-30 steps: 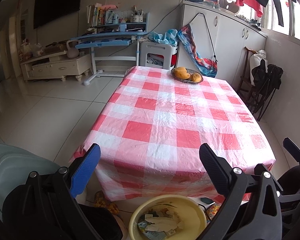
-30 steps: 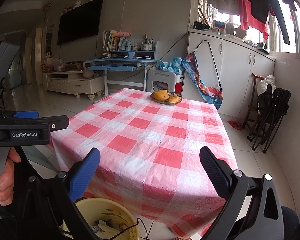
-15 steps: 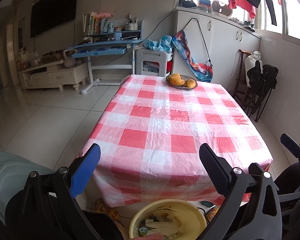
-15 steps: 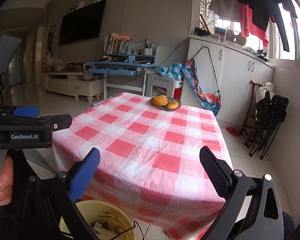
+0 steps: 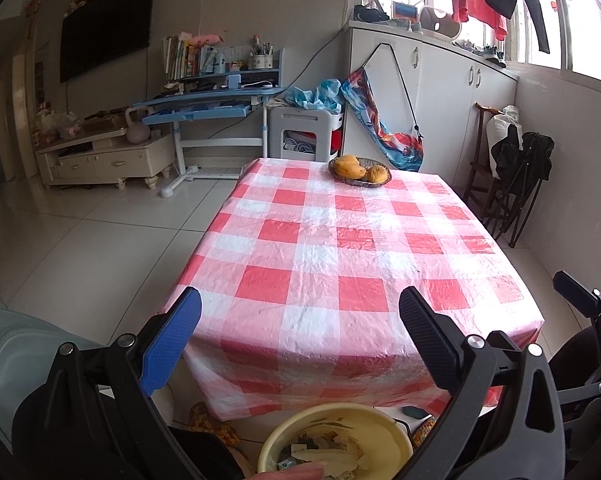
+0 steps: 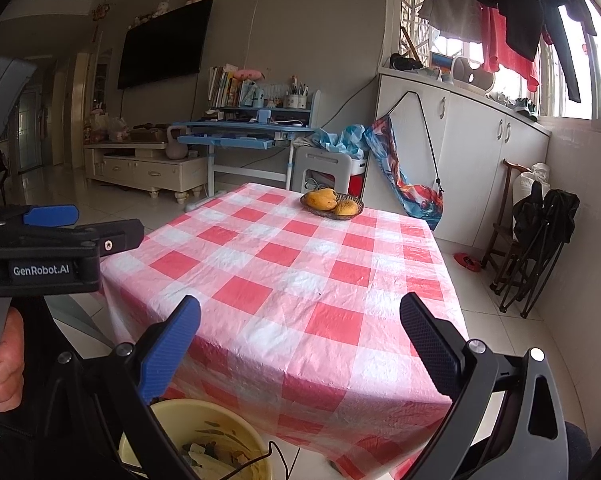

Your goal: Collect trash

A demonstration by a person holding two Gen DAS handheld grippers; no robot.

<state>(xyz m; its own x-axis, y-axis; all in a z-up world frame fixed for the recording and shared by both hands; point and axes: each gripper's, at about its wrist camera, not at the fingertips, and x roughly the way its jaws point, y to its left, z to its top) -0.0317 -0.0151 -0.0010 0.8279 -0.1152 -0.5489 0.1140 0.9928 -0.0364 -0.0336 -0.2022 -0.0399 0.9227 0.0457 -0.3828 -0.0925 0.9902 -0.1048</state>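
Note:
A yellow bin (image 5: pixel 336 438) holding paper scraps and wrappers stands on the floor below the near table edge; it also shows in the right wrist view (image 6: pixel 196 440). My left gripper (image 5: pixel 300 336) is open and empty, held above the bin and short of the red-and-white checked tablecloth (image 5: pixel 340 248). My right gripper (image 6: pixel 300 340) is open and empty, beside the left one, which shows at the left of its view (image 6: pixel 48 248). No loose trash shows on the tablecloth (image 6: pixel 300 272).
A basket of yellow fruit (image 5: pixel 359 171) sits at the table's far end. A grey-green chair (image 5: pixel 16 360) is at my left. Folded chairs (image 5: pixel 520 176) lean on the right wall. A blue desk (image 5: pixel 212 108) and white cabinets (image 5: pixel 440 92) stand behind.
Both grippers have pulled back and tilted up slightly, so the table looks farther and more of the room shows. Both stay open and empty.

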